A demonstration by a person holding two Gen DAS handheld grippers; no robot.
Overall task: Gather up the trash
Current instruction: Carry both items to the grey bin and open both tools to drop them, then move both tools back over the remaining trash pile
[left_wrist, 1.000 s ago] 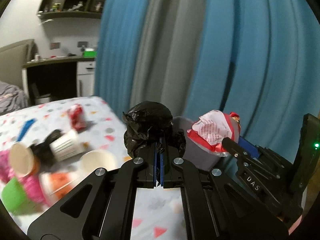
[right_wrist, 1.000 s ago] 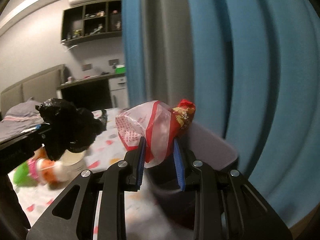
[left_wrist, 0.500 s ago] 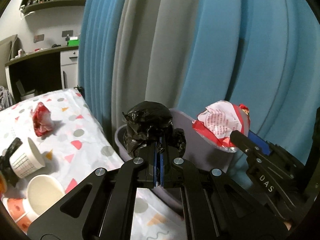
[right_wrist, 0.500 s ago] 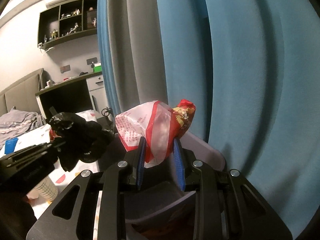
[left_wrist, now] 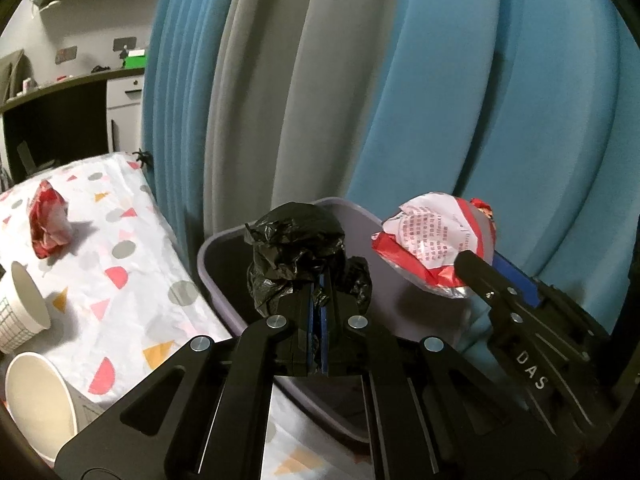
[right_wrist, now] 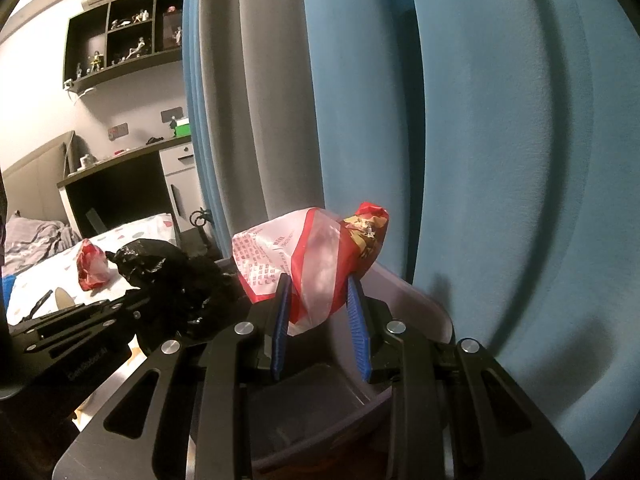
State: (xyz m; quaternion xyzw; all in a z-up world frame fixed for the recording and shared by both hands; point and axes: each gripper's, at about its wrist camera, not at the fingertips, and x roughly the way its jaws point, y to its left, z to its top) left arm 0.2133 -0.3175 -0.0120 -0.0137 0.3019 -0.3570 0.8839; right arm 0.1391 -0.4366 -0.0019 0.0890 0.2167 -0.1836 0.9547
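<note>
Both loads are held over the grey bin for dropping: left claw is clamped on black bag, right claw is closed on red-white wrapper. More trash is left on the table.

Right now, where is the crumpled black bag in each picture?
Left wrist view: black bag centre, pinched in the left gripper, above the grey bin.
Right wrist view: lower left, beside the red-and-white wrapper.
Shared landmark: blue curtain.
</note>
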